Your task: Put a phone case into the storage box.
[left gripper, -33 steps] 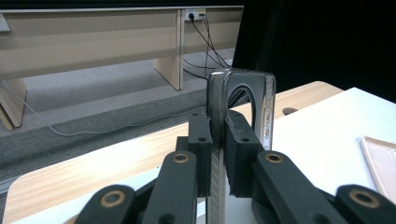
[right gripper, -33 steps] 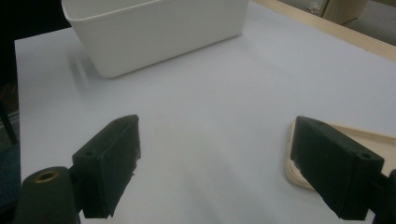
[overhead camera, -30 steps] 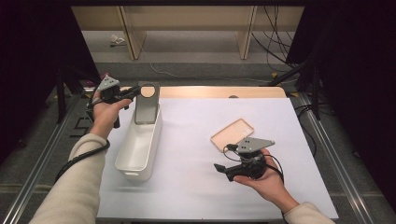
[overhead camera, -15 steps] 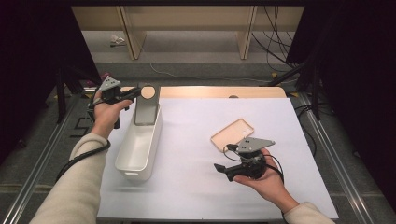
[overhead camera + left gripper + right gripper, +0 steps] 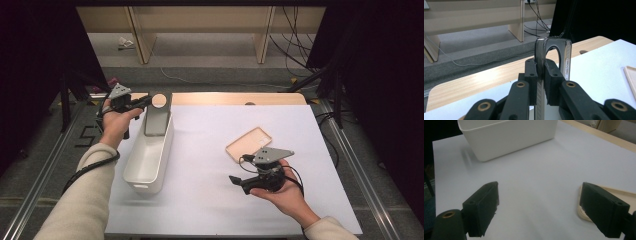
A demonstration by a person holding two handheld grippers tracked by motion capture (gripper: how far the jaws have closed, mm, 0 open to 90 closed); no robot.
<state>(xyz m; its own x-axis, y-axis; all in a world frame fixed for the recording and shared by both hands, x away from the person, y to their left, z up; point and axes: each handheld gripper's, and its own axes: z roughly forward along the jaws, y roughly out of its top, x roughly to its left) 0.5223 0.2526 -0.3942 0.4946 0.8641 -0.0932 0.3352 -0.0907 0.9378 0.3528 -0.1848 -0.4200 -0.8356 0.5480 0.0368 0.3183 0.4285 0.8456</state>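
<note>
**Phone clamped over the bin, right side waiting**

Over on the left, the left hand-held gripper [image 5: 145, 102] is clenched on a phone [image 5: 157, 117], its jaws pinching the phone's thin edge near the top. In the left gripper view you can see it clearly: the phone [image 5: 552, 58] stands upright between the two black pads, its shiny metal rim and the rounded camera end rising above them. From the high view, the phone hangs upright at the far end of the white bin [image 5: 150, 155], its lower part just inside the bin's rim.

On the right, the right hand-held gripper [image 5: 235, 181] is released, jaws spread wide with nothing between them, held low over the white worktop [image 5: 200, 200] and pointing toward the bin. The right gripper view shows the bin [image 5: 509, 137] well ahead across bare worktop, and a beige phone case [image 5: 604, 195] just beside the one jaw. From above, that case [image 5: 248, 145] lies flat on the worktop, hollow side up, just beyond the right hand [image 5: 285, 192].
</note>
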